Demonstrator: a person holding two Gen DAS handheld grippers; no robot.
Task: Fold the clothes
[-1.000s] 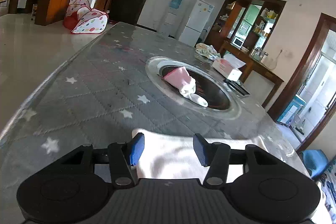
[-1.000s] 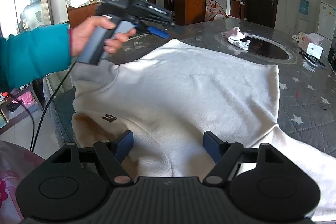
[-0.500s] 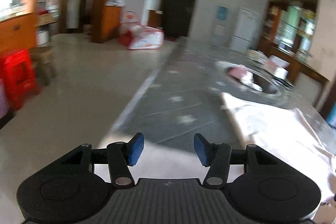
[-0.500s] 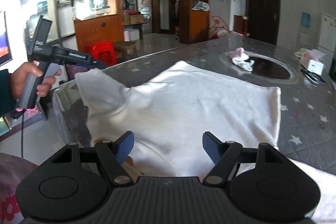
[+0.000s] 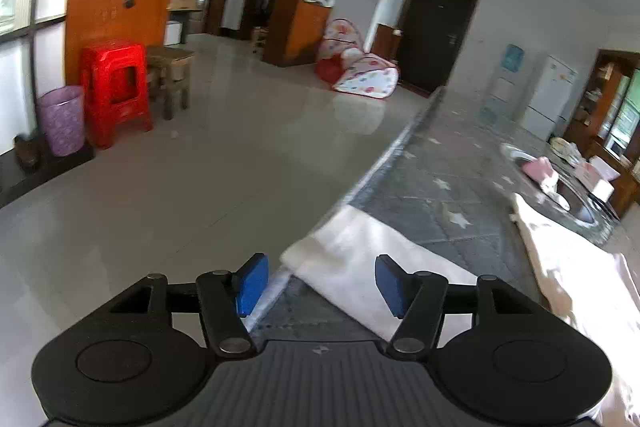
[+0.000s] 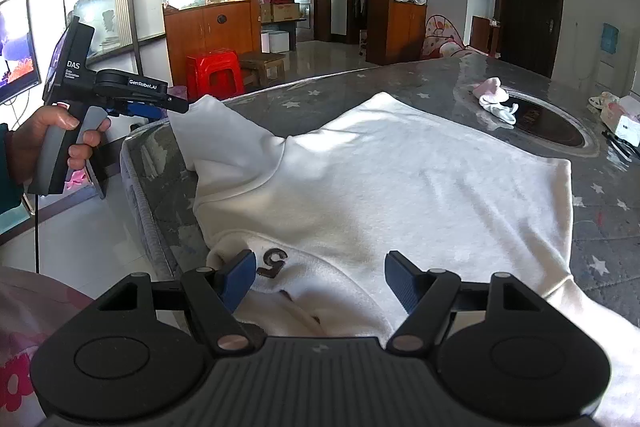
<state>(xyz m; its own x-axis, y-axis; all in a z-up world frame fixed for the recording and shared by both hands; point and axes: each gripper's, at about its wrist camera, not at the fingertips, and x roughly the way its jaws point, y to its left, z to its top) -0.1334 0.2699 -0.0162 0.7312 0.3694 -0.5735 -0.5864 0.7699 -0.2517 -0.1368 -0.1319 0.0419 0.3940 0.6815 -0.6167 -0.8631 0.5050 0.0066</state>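
Right wrist: left claw (image 6: 168,107) reads "GenRobot.AI", "DAS".

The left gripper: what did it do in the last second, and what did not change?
The left gripper swung out from above the white fleece sweatshirt to the left edge of the grey star-patterned table, spreading the sleeve flat there. It is open now. The right gripper stayed open over the collar, and the pink-and-white socks did not move.
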